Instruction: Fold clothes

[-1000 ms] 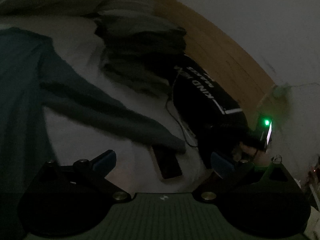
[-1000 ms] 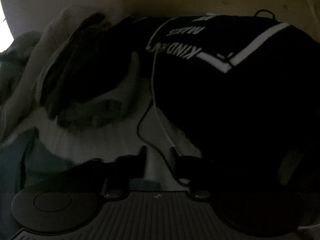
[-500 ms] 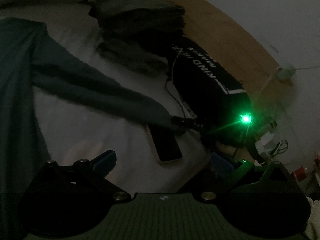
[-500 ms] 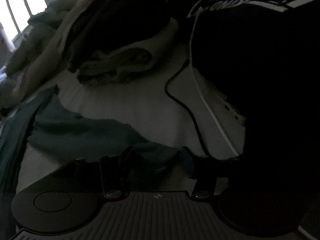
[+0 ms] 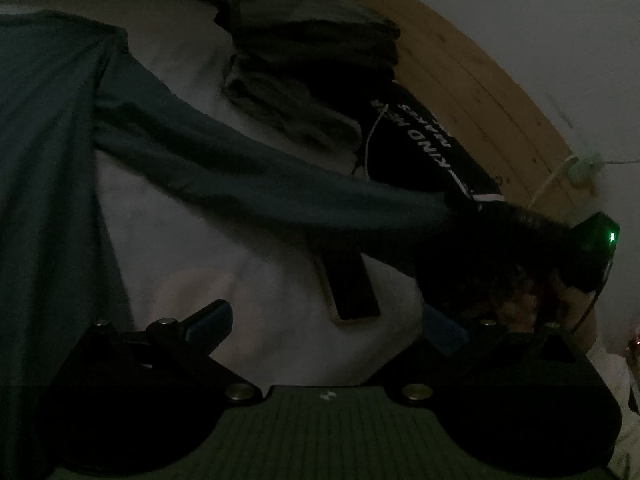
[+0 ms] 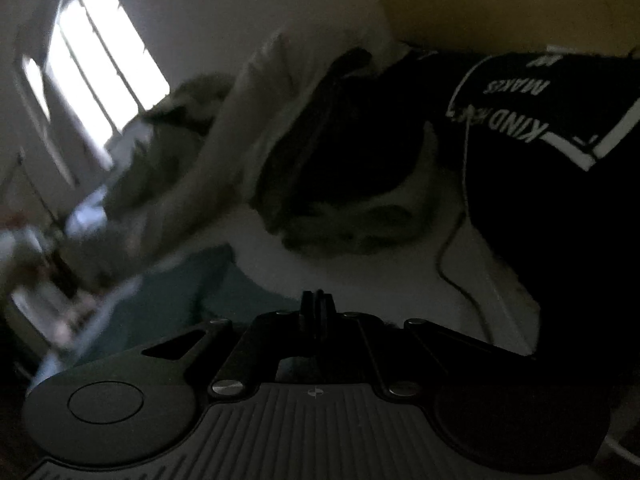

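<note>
Right claw (image 6: 316,300) just clamped shut on the cuff of the dark teal long-sleeved cotton top (image 5: 52,152), sleeve drawn taut out to its left, likely to swing it across the body for the fold. Left claw (image 5: 324,320) gaping, empty, above the white bed sheet (image 5: 260,332), slim dark phone (image 5: 352,284) just ahead

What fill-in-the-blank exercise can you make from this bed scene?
The right claw, its jaws just closed, pinches the shirt's ___.
The left claw is ___.
Below the pulled cloth lies a dark ___.
The light on the right claw's body glows ___.
Missing: sleeve; open; phone; green.
</note>
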{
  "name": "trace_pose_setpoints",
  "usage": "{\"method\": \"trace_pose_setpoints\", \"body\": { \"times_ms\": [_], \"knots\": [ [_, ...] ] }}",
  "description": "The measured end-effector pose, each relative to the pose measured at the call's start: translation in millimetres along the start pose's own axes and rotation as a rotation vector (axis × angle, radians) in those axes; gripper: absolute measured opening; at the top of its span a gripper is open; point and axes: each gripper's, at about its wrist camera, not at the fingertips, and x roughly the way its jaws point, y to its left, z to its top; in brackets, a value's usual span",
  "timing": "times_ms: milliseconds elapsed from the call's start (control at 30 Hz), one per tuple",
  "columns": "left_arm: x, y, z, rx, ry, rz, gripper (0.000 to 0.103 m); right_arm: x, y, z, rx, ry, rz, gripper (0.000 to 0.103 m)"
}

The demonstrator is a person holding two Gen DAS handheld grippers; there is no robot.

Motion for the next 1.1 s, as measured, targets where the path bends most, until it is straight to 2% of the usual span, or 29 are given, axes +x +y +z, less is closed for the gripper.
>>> {"method": "trace_pose_setpoints", "body": {
  "times_ms": [67,200,267,367,400,433,500,567,633,733,833,967,1100],
  "knots": [
    [2.7,-1.0,1.2,-0.001,-0.002,0.002,0.103,18.7,-9.1,10.0,0.037,0.014,-0.032,0.003],
    [8.3,-8.7,6.4,0.029,-0.003,0.000,0.103,70.2,-50.6,11.1,0.072,0.083,-0.173,0.003],
    [12.2,-15.9,8.9,0.076,-0.003,0.002,0.103,88.3,-65.4,5.7,0.056,0.128,-0.233,0.003],
    [23.3,-36.0,11.1,0.193,-0.008,0.015,0.103,99.5,-73.7,-4.4,-0.007,0.150,-0.329,0.009],
    [27.9,-42.8,11.3,0.230,-0.012,0.021,0.103,97.4,-73.5,-6.4,-0.016,0.142,-0.355,0.015],
    [32.7,-49.1,11.4,0.262,-0.015,0.026,0.103,90.6,-72.4,-7.3,-0.027,0.113,-0.371,0.037],
    [46.1,-63.9,12.0,0.334,-0.017,0.029,0.103,76.8,-70.3,-9.2,-0.050,0.057,-0.404,0.071],
    [60.2,-79.0,11.0,0.416,-0.021,0.038,0.103,54.0,-65.4,-9.4,-0.047,-0.006,-0.385,0.073],
    [76.6,-97.0,9.0,0.526,-0.026,0.044,0.103,31.4,-60.0,-10.0,-0.040,-0.059,-0.394,0.085],
    [107.9,-123.1,5.2,0.691,-0.004,0.066,0.103,-8.8,-55.1,-12.3,-0.031,-0.145,-0.386,0.088],
    [137.0,-139.9,1.8,0.811,0.014,0.092,0.101,-42.8,-57.1,-16.3,0.004,-0.199,-0.361,0.088],
    [172.0,-150.3,-2.3,0.932,0.059,0.136,0.086,-75.1,-65.4,-26.7,0.064,-0.253,-0.345,0.089],
    [200.1,-152.1,-7.9,1.035,0.127,0.188,0.065,-84.6,-74.0,-45.4,0.106,-0.266,-0.338,0.090]
  ]
}}
